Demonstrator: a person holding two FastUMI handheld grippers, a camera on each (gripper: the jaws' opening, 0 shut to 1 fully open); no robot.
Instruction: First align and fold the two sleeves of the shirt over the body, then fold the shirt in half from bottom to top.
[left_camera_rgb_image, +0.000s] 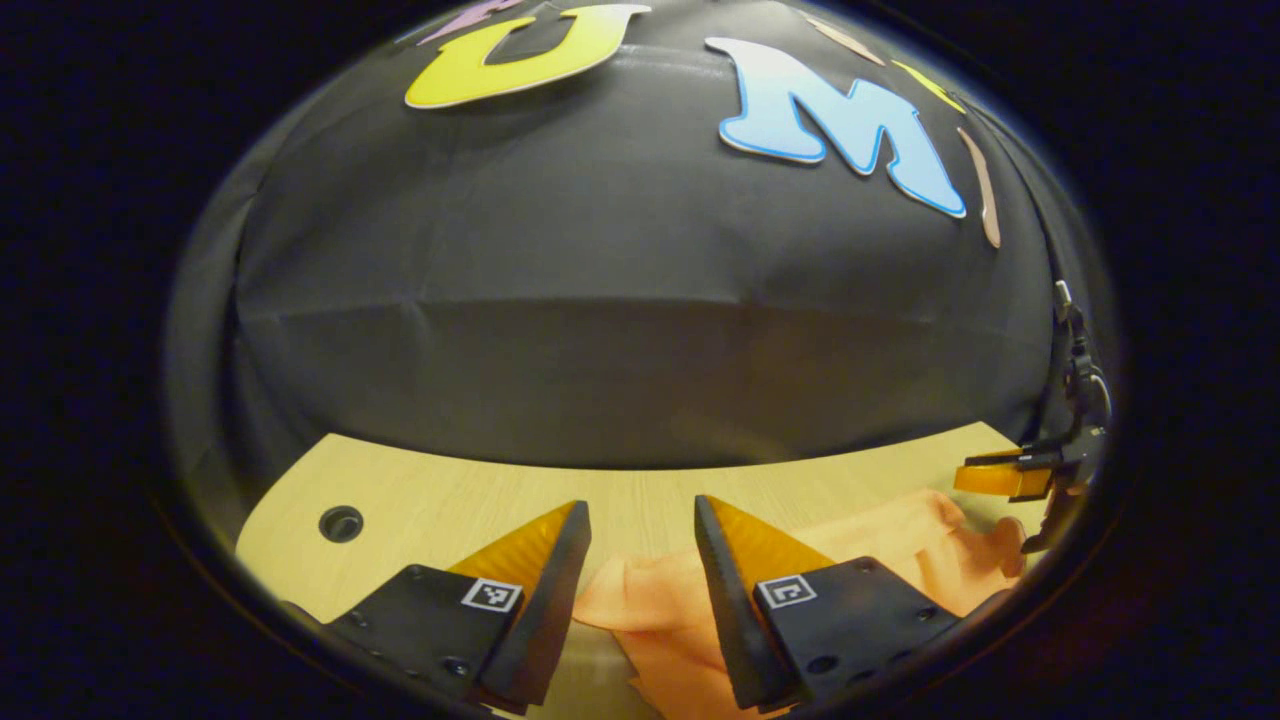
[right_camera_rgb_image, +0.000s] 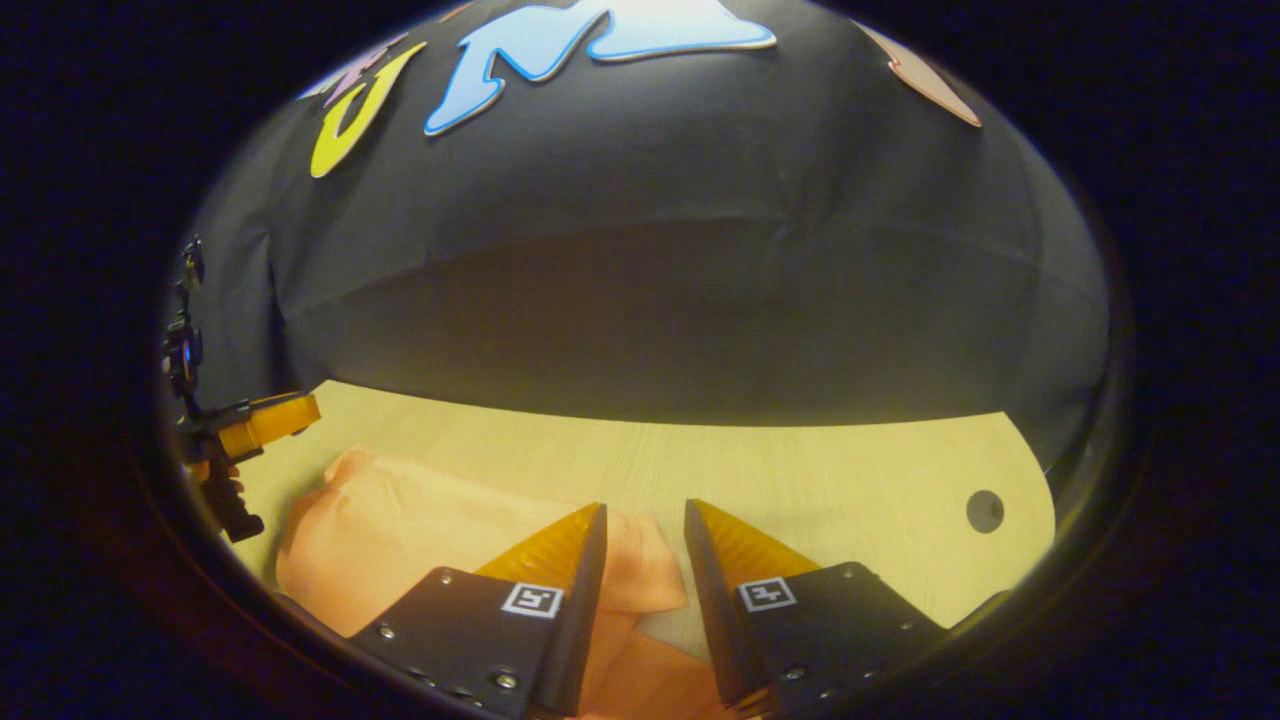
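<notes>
Both grippers hover with jaws wide and empty over the near edge of the orange shirt (right_camera_rgb_image: 420, 510), left gripper (left_camera_rgb_image: 640, 590) over its left end, right gripper (right_camera_rgb_image: 645, 590) over its right end, on the wooden table (right_camera_rgb_image: 840, 470).

Light wood-grain table (left_camera_rgb_image: 450, 490) — pale, matte finish. Far edge runs straight along the black cloth wall (left_camera_rgb_image: 620, 300), corners rounded. One round dark hole (left_camera_rgb_image: 341, 523) near the far-left corner; a second hole (right_camera_rgb_image: 985, 511) near the far-right corner. Cloth hangs with a horizontal crease across it — meets the table's far edge.
</notes>
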